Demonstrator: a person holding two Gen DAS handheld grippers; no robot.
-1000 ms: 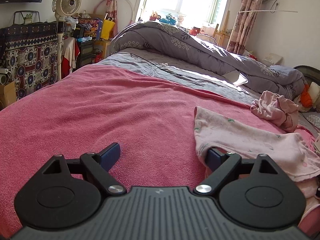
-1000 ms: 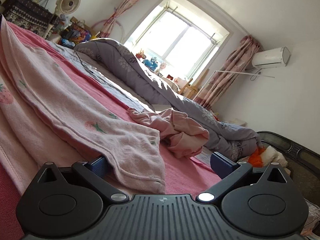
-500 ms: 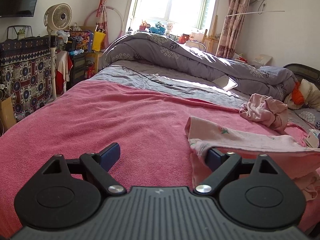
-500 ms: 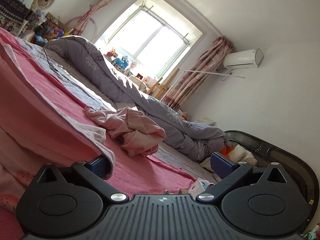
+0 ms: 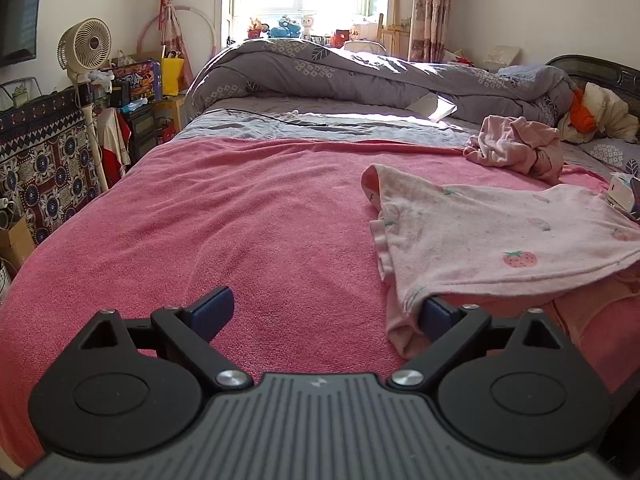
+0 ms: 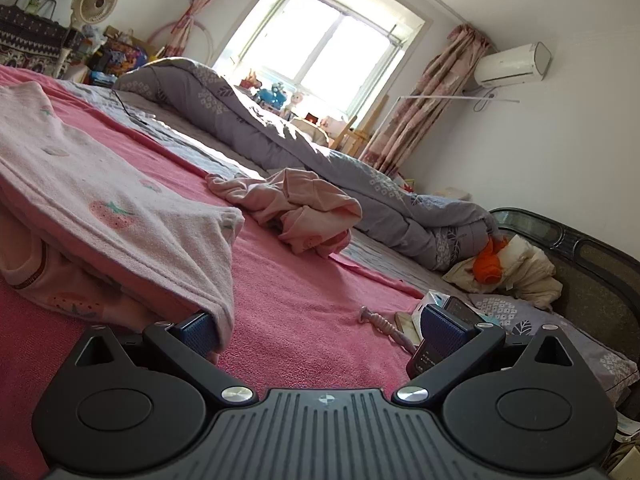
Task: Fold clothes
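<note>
A pale pink strawberry-print garment lies spread on the pink bed cover, folded over itself. It also shows in the right wrist view. My left gripper is open; the garment's near corner drapes over its right finger. My right gripper is open; the garment's other corner drapes over its left finger. A crumpled pink garment lies farther back on the bed, and shows in the right wrist view too.
A grey quilt is heaped at the far side of the bed. A phone and small items lie by my right gripper. Pillows and a headboard are at right. A fan and clutter stand left of the bed.
Both grippers have swung over with the garment's edge on their fingers, so the garment now lies folded over itself. The views have levelled toward the window.
</note>
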